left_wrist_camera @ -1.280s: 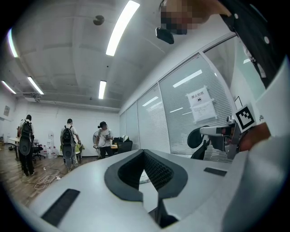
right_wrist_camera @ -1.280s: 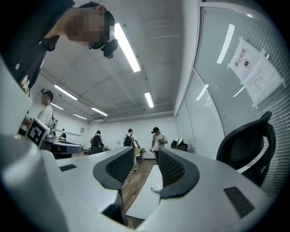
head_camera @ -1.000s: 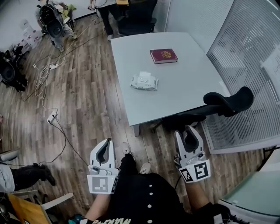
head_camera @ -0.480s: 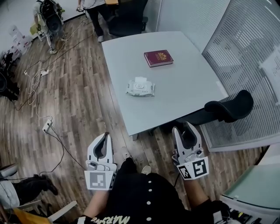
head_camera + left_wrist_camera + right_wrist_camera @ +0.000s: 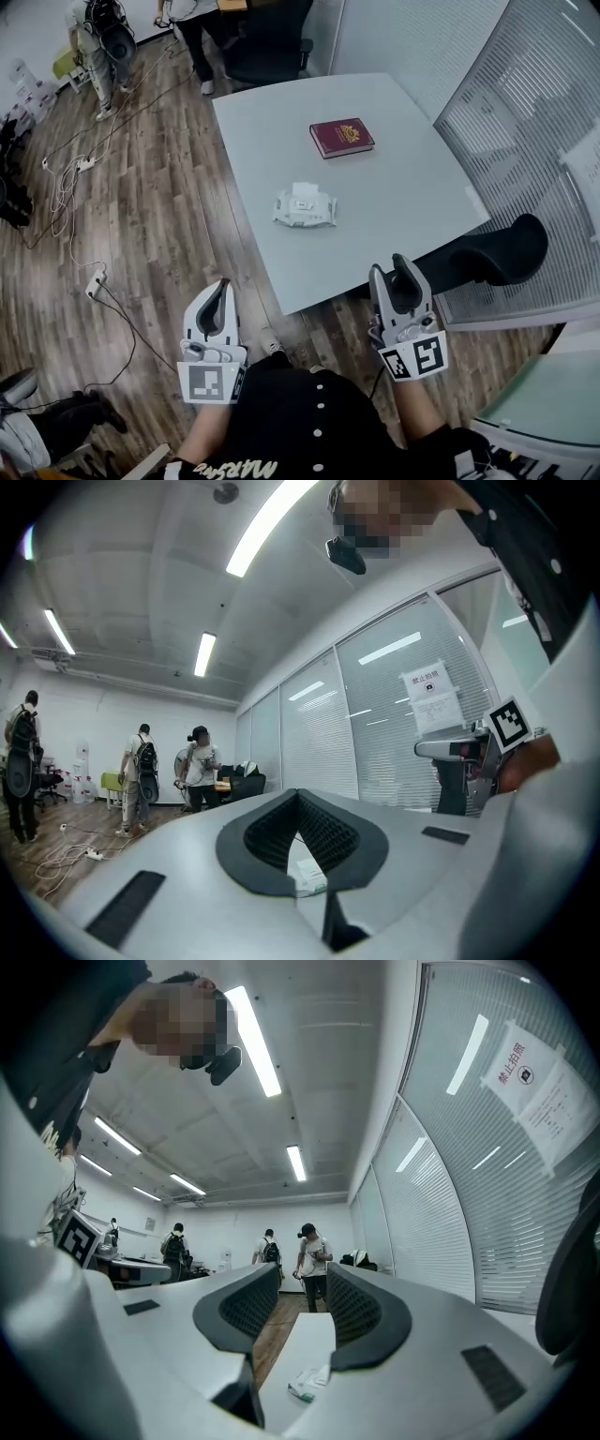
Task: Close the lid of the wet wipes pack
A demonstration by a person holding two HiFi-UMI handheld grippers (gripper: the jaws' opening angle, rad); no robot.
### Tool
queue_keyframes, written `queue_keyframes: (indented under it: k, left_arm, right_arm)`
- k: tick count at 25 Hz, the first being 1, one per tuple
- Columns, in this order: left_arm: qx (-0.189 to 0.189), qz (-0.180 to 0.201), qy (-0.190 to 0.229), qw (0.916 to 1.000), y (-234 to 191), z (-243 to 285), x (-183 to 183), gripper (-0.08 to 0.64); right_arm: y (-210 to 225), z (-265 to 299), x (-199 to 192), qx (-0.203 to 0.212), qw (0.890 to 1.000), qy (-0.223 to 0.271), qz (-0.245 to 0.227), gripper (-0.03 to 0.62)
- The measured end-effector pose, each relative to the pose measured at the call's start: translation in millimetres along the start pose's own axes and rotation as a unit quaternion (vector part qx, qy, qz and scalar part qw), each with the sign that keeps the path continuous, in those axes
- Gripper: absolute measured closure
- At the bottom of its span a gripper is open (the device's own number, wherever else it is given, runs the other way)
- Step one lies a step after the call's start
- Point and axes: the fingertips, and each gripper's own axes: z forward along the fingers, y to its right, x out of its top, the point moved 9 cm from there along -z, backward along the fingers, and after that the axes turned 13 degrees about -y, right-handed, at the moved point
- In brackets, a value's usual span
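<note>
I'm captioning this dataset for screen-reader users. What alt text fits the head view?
A person looking steeply down holds the left tongs and right tongs short of a grey table bearing a white wet wipes pack and a red book. Cables trail across the wood floor.

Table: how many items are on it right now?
2. The wipes pack lies near the middle of the table; the red book lies beyond it, toward the far edge. A chair arm hides part of the right edge.
</note>
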Motion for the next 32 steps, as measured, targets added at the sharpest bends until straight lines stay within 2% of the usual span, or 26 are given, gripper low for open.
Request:
queue_keyframes:
  k: [2,6,11,16,25,30,32]
  left_arm:
    - [-0.006,-0.012,-0.002,0.9999,-8.8,9.2,1.6,0.551]
    - [-0.020,0.009,0.012,0.9997,-27.2,24.8,5.6,0.551]
    - [-0.048,0.007,0.001,0.9988,-38.6,41.8,2.2,0.551]
    - [-0.062,0.012,-0.005,0.9980,-38.8,63.5,-0.1,0.551]
    - [-0.039,0.009,-0.011,0.9991,-36.1,99.4,11.4,0.551]
    - [-0.027,0.007,-0.025,0.9993,-31.6,116.0,13.5,0.551]
    - [-0.025,-0.005,-0.042,0.9988,-27.6,122.1,11.6,0.551]
  right_arm:
    - [-1.5,11.5,2.7,-0.004,1.000,0.000,-0.003,0.431]
    - [-6.1,29.9,7.5,-0.015,1.000,-0.001,-0.004,0.431]
    - [-8.7,39.1,8.8,-0.029,1.000,-0.007,-0.006,0.431]
    - [4.7,49.2,1.0,-0.019,0.999,-0.035,0.005,0.431]
    - [56.3,118.4,-8.3,0.029,0.997,-0.073,0.026,0.430]
    - [89.0,166.8,-24.7,0.058,0.992,-0.106,0.043,0.428]
    - [100.8,185.0,-33.8,0.066,0.989,-0.120,0.050,0.428]
